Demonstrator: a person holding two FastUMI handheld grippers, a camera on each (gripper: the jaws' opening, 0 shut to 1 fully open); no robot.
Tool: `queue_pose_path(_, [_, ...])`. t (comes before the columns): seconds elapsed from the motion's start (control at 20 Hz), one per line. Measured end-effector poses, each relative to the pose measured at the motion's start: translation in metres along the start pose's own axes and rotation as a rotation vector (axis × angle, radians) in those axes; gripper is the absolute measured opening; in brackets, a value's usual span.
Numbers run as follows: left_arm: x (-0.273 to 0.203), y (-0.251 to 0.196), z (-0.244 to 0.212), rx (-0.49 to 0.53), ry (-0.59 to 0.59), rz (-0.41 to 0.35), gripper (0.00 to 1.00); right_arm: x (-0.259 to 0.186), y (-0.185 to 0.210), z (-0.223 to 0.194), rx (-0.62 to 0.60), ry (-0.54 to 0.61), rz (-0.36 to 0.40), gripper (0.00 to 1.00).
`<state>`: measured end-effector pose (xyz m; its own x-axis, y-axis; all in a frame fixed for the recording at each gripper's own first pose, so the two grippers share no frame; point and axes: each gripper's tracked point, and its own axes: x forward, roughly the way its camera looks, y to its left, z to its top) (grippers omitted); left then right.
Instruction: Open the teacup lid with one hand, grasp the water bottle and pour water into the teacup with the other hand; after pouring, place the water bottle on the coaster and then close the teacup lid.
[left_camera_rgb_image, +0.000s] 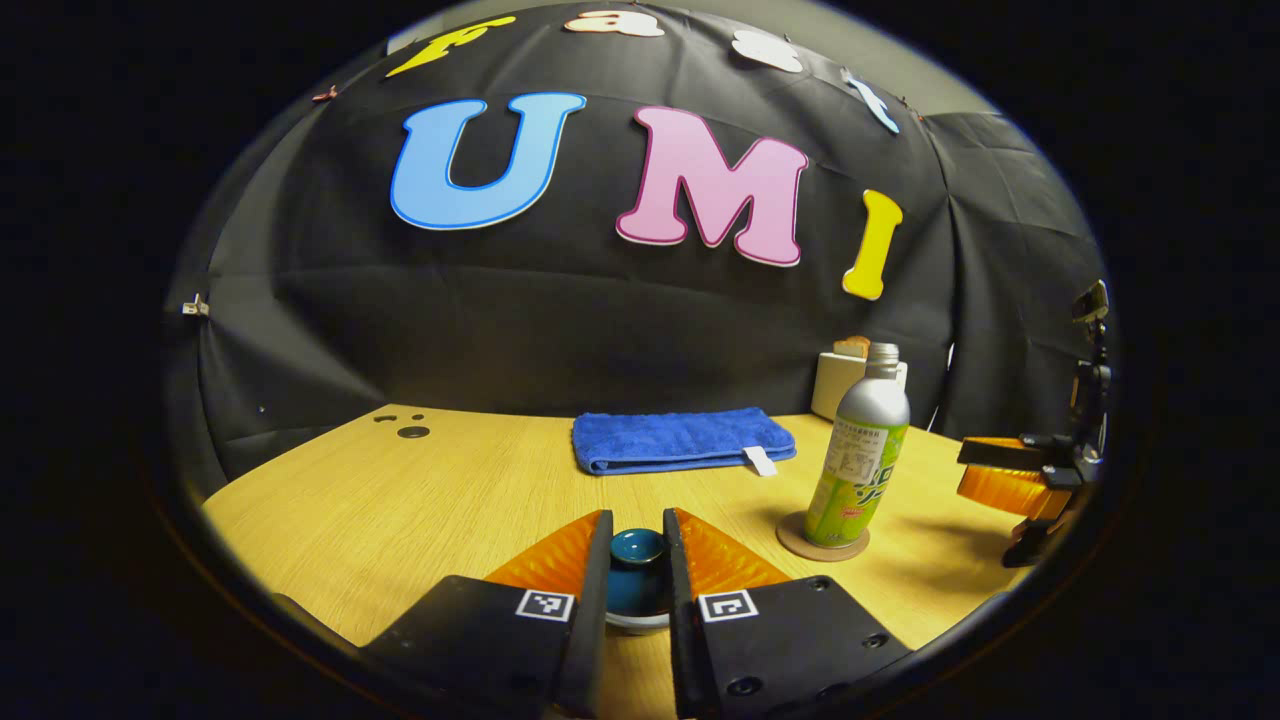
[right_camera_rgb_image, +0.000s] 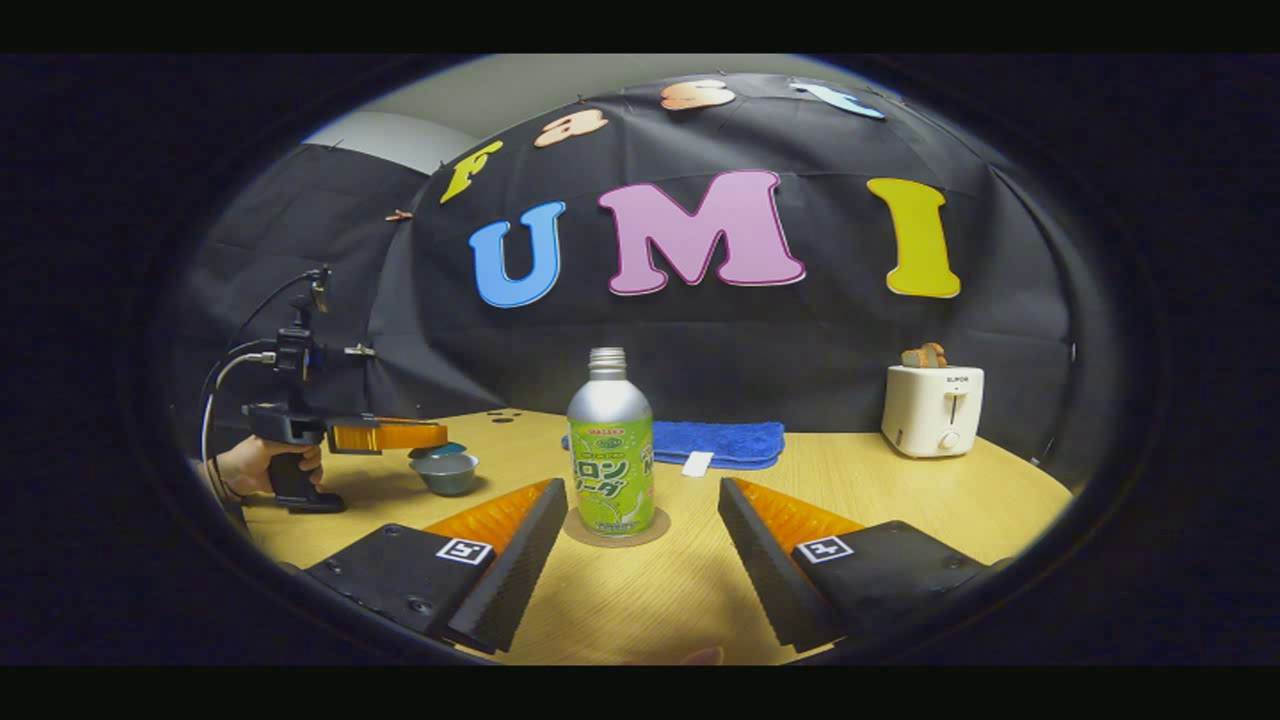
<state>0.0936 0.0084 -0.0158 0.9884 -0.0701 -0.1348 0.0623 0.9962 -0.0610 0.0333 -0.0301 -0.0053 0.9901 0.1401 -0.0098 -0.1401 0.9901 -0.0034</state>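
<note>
1. Wooden table (right_camera_rgb_image: 900, 500) carries the water bottle (right_camera_rgb_image: 610, 450), which stands upright on a round coaster (right_camera_rgb_image: 655, 528), capped.
2. The left gripper (left_camera_rgb_image: 637, 545) has both fingers pressed on the dark blue teacup lid (left_camera_rgb_image: 637, 565); in the right gripper view the lid (right_camera_rgb_image: 437, 451) sits tilted just above the teacup (right_camera_rgb_image: 446, 472).
3. The right gripper (right_camera_rgb_image: 635, 535) hangs with its fingers wide apart, gripping nothing, the bottle just ahead between them.
4. A folded blue towel (left_camera_rgb_image: 680, 438) lies behind the bottle, and a white toaster (right_camera_rgb_image: 932, 408) stands at the back right.
</note>
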Motion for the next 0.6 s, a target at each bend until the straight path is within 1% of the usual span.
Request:
queue_pose_path(0.1, [0.0052, -0.0008, -0.0073, 0.018, 0.029, 0.011, 0.31, -0.0008, 0.0014, -0.0009, 0.000, 0.000, 0.004, 0.94])
queue_pose_path(0.35, [0.0084, -0.0040, -0.0096, 0.046, 0.042, 0.020, 0.31, -0.0001, 0.0008, -0.0008, 0.000, 0.000, 0.005, 0.94])
queue_pose_path(0.45, [0.0065, -0.0054, -0.0094, 0.051, 0.044, 0.024, 0.33, -0.0004, 0.0006, -0.0015, 0.000, 0.000, 0.005, 0.94])
queue_pose_path(0.5, [0.0059, -0.0051, -0.0105, 0.050, 0.044, 0.025, 0.30, -0.0007, 0.0008, -0.0014, 0.000, 0.000, 0.005, 0.94])
queue_pose_path(0.55, [0.0051, -0.0056, -0.0103, 0.048, 0.046, 0.023, 0.35, -0.0008, 0.0009, -0.0013, 0.000, 0.000, 0.005, 0.94])
queue_pose_path(0.6, [0.0049, -0.0065, -0.0110, 0.046, 0.047, 0.025, 0.36, 0.0001, 0.0010, -0.0008, 0.000, -0.001, 0.005, 0.94])
